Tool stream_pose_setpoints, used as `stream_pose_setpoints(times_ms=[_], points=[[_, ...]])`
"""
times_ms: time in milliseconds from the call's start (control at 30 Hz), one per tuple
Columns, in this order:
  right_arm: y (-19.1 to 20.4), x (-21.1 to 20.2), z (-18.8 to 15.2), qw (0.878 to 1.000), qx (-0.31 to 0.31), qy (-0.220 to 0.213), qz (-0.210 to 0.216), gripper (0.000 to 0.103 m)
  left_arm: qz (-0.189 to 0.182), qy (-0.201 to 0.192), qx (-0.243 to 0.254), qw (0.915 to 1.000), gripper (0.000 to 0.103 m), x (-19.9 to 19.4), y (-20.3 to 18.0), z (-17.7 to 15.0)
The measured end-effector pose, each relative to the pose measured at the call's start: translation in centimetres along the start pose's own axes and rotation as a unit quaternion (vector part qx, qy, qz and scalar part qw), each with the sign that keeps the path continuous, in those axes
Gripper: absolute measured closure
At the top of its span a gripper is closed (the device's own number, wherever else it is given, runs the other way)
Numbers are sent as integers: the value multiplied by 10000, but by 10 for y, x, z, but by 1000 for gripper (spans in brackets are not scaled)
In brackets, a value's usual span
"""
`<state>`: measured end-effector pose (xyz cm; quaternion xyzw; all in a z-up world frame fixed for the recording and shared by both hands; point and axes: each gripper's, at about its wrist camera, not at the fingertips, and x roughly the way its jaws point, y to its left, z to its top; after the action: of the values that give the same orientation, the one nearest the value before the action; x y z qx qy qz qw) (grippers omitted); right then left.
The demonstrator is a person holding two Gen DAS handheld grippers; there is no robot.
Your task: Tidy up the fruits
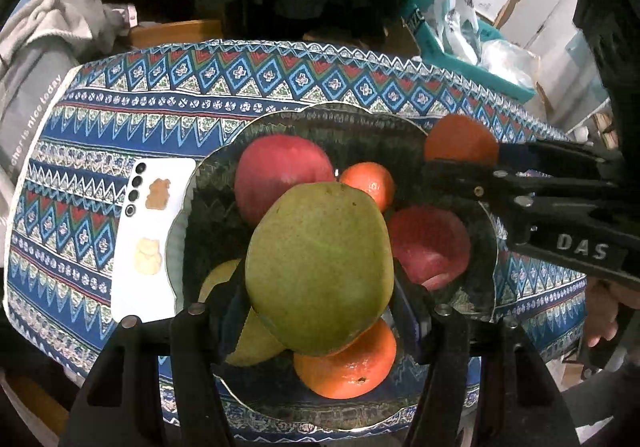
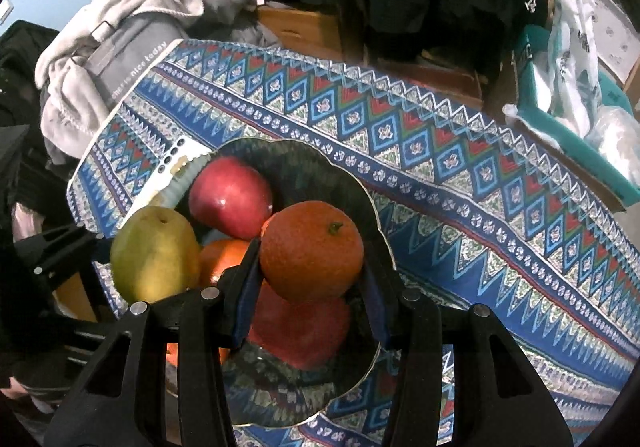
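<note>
White phone [image 1: 150, 239] lying face down on the patterned blue tablecloth [image 1: 240, 87] covering the counter, two bear-shaped stickers on its back; grey clothing heap [image 2: 120, 47] beyond the far left corner; teal box [image 1: 460, 59] holding white plastic bags at far right; dark garments hanging behind

The left claw [image 1: 320, 311] is closed on a green mango [image 1: 320, 267], its two black fingers pressed against the fruit's flanks, which bulges forward past the fingertips. The right claw [image 2: 308, 287] is clamped on an orange [image 2: 312, 251], blue-padded fingers [image 2: 250, 287] touching either side of it, stem end turned up. In the left wrist view the right claw [image 1: 460, 163] reaches in from the right side, and bare fingers of the person's right hand [image 1: 604, 311] show just behind its black body.
</note>
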<state>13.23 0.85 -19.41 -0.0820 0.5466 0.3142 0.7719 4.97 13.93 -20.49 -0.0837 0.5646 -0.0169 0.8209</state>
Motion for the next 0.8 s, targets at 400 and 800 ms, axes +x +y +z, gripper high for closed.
stream_pose_setpoints(times_ms=[400,800], points=[[-5,17,-5,9997,61,219,70,56,196,-99,32,9998,35,-7,1,1],[-6,-6,-7,9999,118,25,111,48,303,-212,64,9993,29,-19,-4,0]])
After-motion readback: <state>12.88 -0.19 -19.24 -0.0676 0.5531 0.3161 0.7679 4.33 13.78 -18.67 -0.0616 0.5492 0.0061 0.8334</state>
